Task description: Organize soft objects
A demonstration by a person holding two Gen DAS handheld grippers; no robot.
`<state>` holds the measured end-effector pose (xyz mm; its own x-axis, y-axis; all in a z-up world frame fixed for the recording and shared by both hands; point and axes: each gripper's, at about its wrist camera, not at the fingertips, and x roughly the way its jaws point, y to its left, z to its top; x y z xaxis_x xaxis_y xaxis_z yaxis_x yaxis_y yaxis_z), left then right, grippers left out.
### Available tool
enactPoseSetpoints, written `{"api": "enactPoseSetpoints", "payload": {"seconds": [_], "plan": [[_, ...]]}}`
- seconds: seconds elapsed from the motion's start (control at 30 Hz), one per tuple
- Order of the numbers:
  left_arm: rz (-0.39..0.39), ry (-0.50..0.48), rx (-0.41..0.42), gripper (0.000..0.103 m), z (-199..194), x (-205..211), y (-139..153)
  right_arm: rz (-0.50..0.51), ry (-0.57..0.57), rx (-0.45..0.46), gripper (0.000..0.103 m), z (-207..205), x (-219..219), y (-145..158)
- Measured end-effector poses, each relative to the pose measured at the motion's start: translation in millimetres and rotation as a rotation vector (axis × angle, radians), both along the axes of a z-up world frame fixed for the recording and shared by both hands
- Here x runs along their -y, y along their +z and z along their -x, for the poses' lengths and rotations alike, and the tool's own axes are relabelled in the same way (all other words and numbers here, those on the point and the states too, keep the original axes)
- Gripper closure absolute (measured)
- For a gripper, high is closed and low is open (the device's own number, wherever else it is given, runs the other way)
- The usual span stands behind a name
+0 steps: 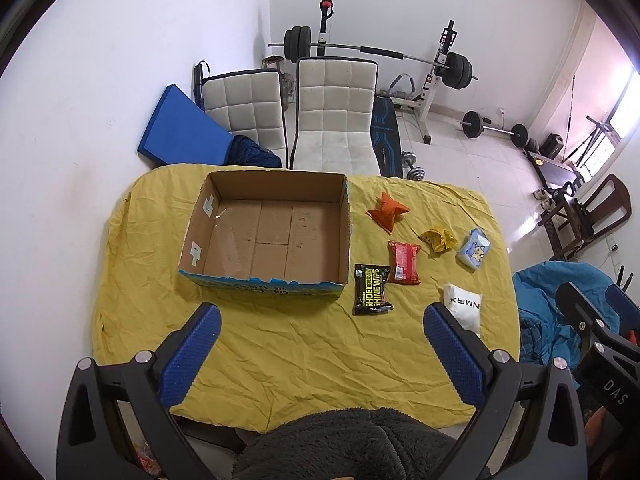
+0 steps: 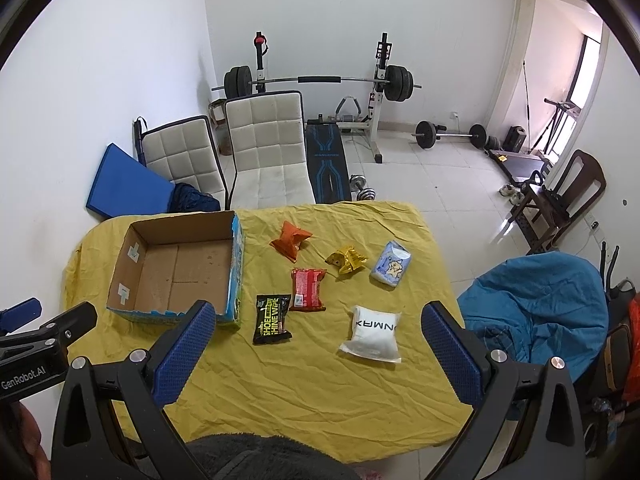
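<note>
Both of your grippers hang above the near edge of the table [image 2: 280, 380] with nothing in them: the left gripper [image 1: 322, 344] is spread wide, and the right gripper [image 2: 320, 340] is spread wide too. The box [image 1: 268, 276] sits toward the far left corner, open and bare inside. Six packets lie to its right, none touching the grippers: the black packet [image 2: 272, 319] just beside the box's near right corner, the red packet [image 2: 307, 289] touching it, the orange packet [image 2: 291, 239] near the far edge, the yellow packet [image 2: 346, 261] and blue packet [image 2: 392, 266] toward the right edge, and the white packet [image 2: 372, 334] nearest you.

Nothing looks packed yet, so watch these risks as I judge them:
- The yellow cloth is wrinkled; close low and you may pinch it with a packet and drag the others
- The black and red packets overlap, so grabbing one could shift its neighbour
- Soft wrappers give; a squeeze at the edge may slip free above the box wall
- Crossing both grippers toward the box could make them collide
</note>
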<state>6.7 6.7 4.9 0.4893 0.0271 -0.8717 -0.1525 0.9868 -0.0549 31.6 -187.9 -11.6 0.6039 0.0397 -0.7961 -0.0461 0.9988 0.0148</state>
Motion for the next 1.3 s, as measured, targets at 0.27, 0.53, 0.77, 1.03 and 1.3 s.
{"api": "enactPoseSetpoints", "payload": {"seconds": [0.27, 0.53, 0.77, 1.03, 1.3], "plan": [[0.001, -0.001, 0.005, 0.000, 1.6, 2.2, -0.6, 0.005, -0.004, 0.005, 0.000, 0.1, -3.0, 1.9], [0.001, 0.001, 0.009, 0.000, 2.5, 3.6, -0.5, 0.006, -0.003, 0.013, 0.000, 2.9, -4.3, 4.0], [-0.001, 0.000, 0.010, 0.000, 1.8, 4.4, 0.3, 0.002, -0.002, 0.012, 0.000, 2.5, -4.8, 4.8], [-0.006, 0.001, 0.011, 0.000, 2.0, 4.2, 1.0, -0.009, 0.002, 0.017, 0.000, 4.7, -3.2, 5.0], [-0.007, -0.002, 0.004, 0.000, 3.9, 2.9, -2.3, -0.023, 0.006, 0.014, 0.000, 4.6, 0.9, 0.3]]}}
